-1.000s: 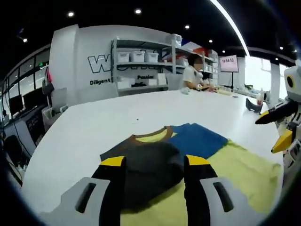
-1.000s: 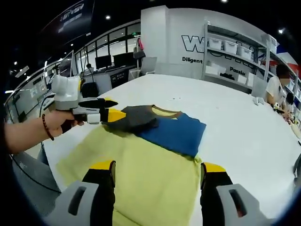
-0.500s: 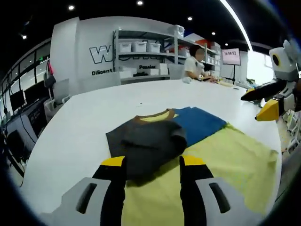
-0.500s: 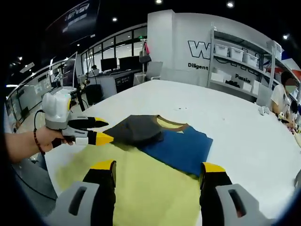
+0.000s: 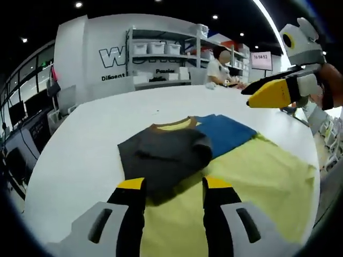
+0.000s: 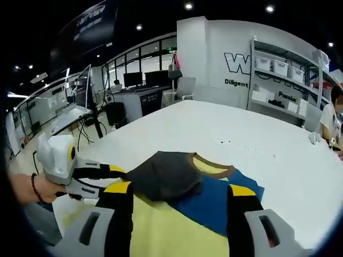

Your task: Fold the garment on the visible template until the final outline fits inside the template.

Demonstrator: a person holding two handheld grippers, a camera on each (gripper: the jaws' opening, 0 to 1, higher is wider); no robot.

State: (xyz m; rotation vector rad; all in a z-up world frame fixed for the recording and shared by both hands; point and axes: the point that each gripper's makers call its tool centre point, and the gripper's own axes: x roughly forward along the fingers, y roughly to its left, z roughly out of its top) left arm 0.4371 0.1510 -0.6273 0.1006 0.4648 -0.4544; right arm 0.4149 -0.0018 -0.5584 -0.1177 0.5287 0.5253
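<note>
A T-shirt lies flat on the white table: yellow body, blue sleeve, and a dark grey sleeve folded inward over the chest below the brown collar. My left gripper stands open just short of the grey fold, nothing between its jaws. My right gripper hangs in the air above the shirt's blue side. In the right gripper view, the right gripper is open above the yellow body, and the left gripper sits by the grey sleeve, held by a hand.
Bare white table stretches beyond the shirt. Shelves with bins line the back wall, and a person stands there. Office desks with monitors lie past the table's left edge.
My left gripper has drawn back from the grey sleeve, which stays folded over the chest. My right gripper has risen and swung closer over the blue side.
</note>
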